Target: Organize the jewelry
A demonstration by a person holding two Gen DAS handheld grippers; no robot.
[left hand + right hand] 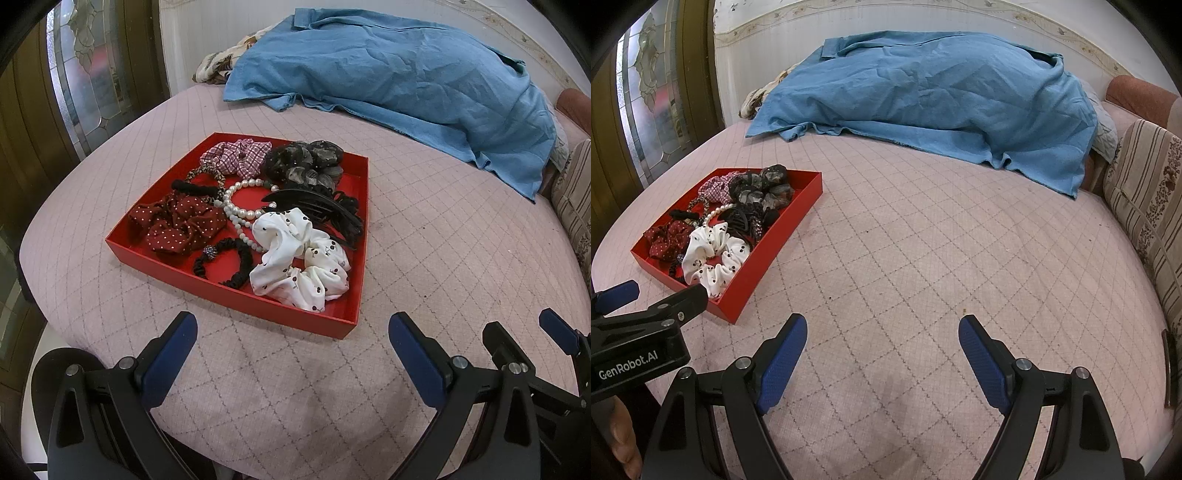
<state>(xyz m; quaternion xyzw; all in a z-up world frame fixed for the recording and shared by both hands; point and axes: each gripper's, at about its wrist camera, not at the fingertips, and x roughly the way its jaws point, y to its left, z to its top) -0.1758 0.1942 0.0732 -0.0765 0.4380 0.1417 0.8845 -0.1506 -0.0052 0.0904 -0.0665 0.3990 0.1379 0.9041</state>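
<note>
A red tray (229,297) sits on the pink quilted bed; it also shows at the left of the right wrist view (753,275). It holds a white cherry-print scrunchie (301,258), a dark red dotted scrunchie (177,223), a pearl bracelet (240,206), a black claw clip (317,210), a plaid scrunchie (236,157), a black flower piece (304,162) and a black hair tie (225,258). My left gripper (291,332) is open and empty just in front of the tray. My right gripper (882,338) is open and empty over bare bed to the tray's right.
A blue cloth (399,77) covers a heap at the back of the bed. A striped cushion (1145,199) lies along the right edge. A glass-panelled wooden door (81,74) stands at the left.
</note>
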